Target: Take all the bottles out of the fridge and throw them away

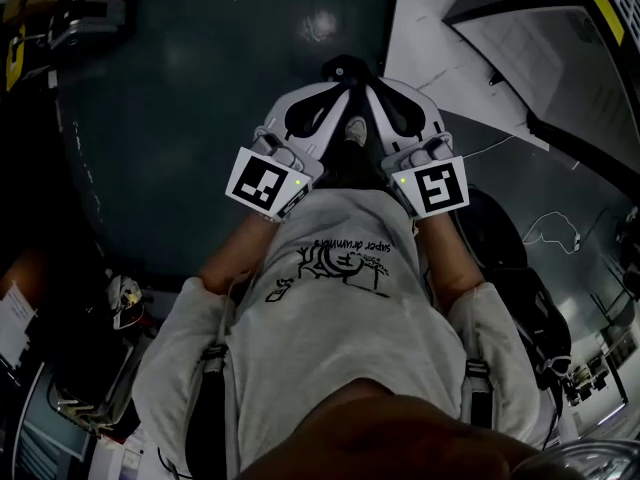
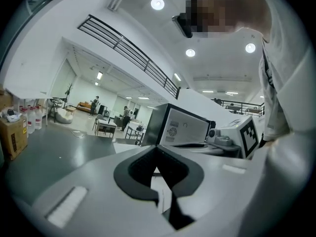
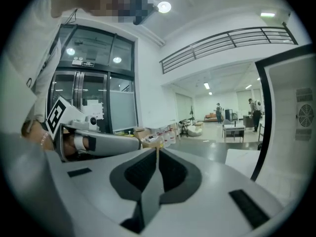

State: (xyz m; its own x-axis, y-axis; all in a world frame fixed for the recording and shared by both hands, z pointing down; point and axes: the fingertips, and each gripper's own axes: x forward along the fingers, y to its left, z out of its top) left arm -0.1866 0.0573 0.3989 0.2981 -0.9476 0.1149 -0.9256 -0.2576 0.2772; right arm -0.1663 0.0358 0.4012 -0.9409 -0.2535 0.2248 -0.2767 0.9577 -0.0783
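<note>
No bottle shows in any view. In the head view my left gripper (image 1: 338, 76) and right gripper (image 1: 362, 78) are held side by side in front of the person's grey shirt, tips nearly touching over the dark floor. Both are shut with nothing between the jaws, as the left gripper view (image 2: 157, 149) and the right gripper view (image 3: 157, 151) show. A white cabinet with black edges, probably the fridge (image 2: 190, 127), stands ahead to the right; its vented panel (image 3: 303, 115) fills the right edge of the right gripper view. In the head view it is the white box (image 1: 470, 38) at the upper right.
The floor (image 1: 200, 98) is dark grey and glossy. Cardboard boxes (image 2: 12, 135) stand at the left, more boxes (image 3: 148, 135) by the glass doors. A white cable (image 1: 555, 233) lies on the floor at the right. Tables and people stand far off in the hall.
</note>
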